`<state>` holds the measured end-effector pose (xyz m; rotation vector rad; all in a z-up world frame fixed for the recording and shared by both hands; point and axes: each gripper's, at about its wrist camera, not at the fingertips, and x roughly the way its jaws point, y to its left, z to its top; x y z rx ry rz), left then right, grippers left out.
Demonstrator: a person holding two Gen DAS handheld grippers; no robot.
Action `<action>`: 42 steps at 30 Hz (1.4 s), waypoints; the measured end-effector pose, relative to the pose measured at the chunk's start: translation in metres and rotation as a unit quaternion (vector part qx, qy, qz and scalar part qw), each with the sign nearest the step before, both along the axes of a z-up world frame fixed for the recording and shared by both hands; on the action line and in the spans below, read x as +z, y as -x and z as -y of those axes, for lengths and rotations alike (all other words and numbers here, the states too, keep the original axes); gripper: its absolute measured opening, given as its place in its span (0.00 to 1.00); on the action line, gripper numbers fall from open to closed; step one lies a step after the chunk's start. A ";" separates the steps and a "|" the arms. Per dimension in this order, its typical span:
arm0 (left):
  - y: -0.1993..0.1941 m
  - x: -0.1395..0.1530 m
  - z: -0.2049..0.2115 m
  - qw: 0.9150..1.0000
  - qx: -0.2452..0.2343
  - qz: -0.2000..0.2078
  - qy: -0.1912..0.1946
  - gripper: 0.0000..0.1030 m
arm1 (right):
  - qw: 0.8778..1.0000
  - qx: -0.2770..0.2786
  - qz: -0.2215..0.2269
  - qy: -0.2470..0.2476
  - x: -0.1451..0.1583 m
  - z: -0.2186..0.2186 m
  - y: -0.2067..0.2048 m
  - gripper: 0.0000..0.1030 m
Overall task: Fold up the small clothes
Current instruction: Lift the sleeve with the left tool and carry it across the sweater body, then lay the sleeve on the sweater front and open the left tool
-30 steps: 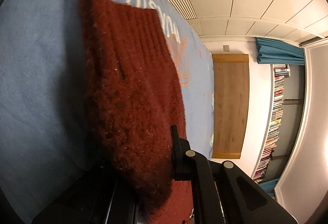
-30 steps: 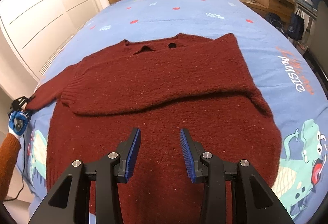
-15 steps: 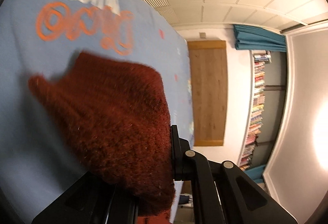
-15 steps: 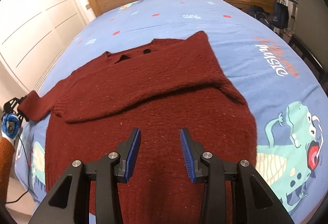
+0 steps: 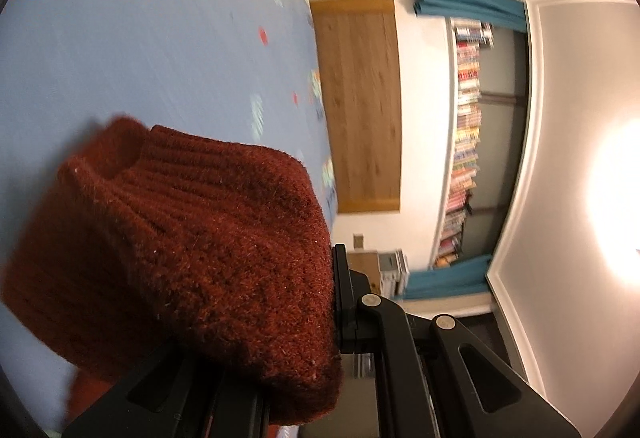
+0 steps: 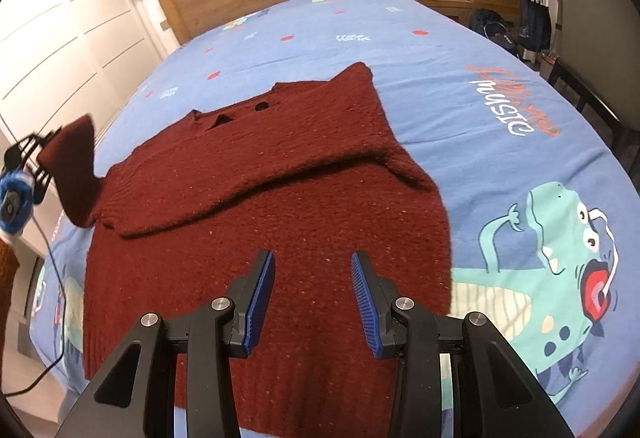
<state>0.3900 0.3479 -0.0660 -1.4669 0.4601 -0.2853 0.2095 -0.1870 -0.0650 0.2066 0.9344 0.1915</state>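
Sleeve cuff lifted off bed since earlier, clamped in left tool. Right tool apart, empty, over sweater. Step: second sleeve fold; next, carry cuff across chest, release.

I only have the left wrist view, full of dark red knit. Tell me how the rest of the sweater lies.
Observer: The dark red knitted sweater lies flat on the blue cartoon-print bedsheet, one sleeve already folded across its chest.
Operator: Report which part I am holding.
Observer: The other sleeve's ribbed cuff, lifted off the bed at the sweater's far left edge, clamped in the left gripper.
Operator: Give me the right gripper.
Observer: The right gripper hangs above the sweater's lower body, jaws apart, nothing between them.
Operator: Say what lies right of the sweater.
Observer: Bare sheet with a green monster print.
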 end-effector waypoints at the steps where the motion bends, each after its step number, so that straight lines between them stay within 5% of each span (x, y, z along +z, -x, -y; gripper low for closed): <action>1: -0.007 0.003 0.013 1.000 -0.012 0.003 0.001 0.05 | 1.000 0.000 0.001 -0.001 0.000 0.002 0.001 0.40; 12: -0.044 0.009 0.135 0.993 -0.117 0.008 0.006 0.05 | 1.000 -0.013 -0.001 -0.009 -0.004 0.035 0.020 0.40; 18: -0.050 -0.005 0.198 0.983 -0.178 -0.021 -0.030 0.05 | 1.000 -0.028 -0.004 -0.013 -0.007 0.054 0.027 0.40; 23: -0.040 -0.028 0.256 0.964 -0.233 -0.066 -0.108 0.05 | 0.999 -0.034 -0.011 -0.015 -0.013 0.062 0.031 0.40; 27: -0.021 -0.052 0.280 0.937 -0.274 -0.104 -0.192 0.05 | 0.999 -0.031 -0.015 -0.018 -0.017 0.060 0.031 0.40; 31: 0.006 -0.071 0.291 0.919 -0.302 -0.127 -0.222 0.06 | 0.999 -0.025 -0.016 -0.019 -0.019 0.057 0.029 0.40; 34: 0.015 -0.068 0.283 0.922 -0.298 -0.119 -0.215 0.17 | 0.999 -0.023 -0.016 -0.020 -0.019 0.055 0.026 0.40; 37: 0.008 -0.056 0.259 0.937 -0.266 -0.116 -0.195 0.32 | 0.999 -0.022 -0.013 -0.021 -0.018 0.054 0.025 0.40; 42: -0.006 -0.057 0.221 0.954 -0.211 -0.138 -0.161 0.30 | 1.000 -0.016 -0.009 -0.020 -0.015 0.051 0.024 0.40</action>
